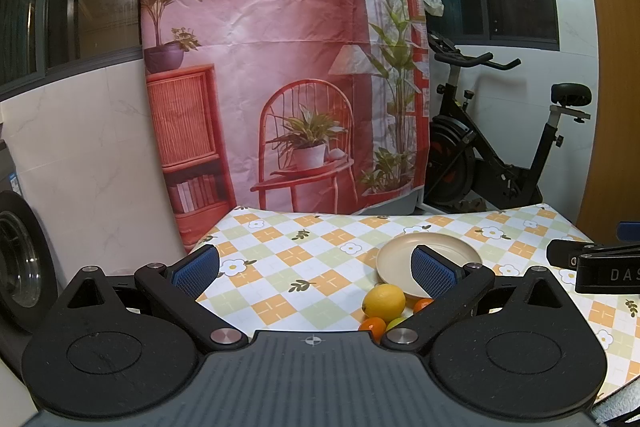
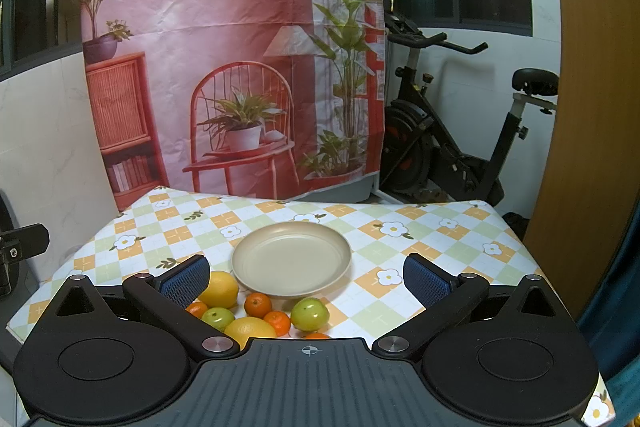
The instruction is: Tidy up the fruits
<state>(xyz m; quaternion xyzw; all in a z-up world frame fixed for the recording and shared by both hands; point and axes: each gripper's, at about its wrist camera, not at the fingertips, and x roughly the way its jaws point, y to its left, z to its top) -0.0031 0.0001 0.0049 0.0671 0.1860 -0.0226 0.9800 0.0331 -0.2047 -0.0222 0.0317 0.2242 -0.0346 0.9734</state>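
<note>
Risk: round fruit packed close at table [image 2: 460, 227] near edge; wide jaws closing on one likely nudge neighbours, roll toward near edge, off. Smooth skins may slip from pads.

Left gripper [image 1: 316, 267]: spread wide, empty, above left part of table.
Lemon [image 2: 219, 289]: yellow, touching plate rim at left.
Plate [image 2: 292, 257]: beige, empty, mid-table.
Mandarins [image 2: 258, 305], green apples [image 2: 310, 314]: clustered just before plate.
Right gripper [image 2: 306, 281]: spread wide, empty, over cluster.
</note>
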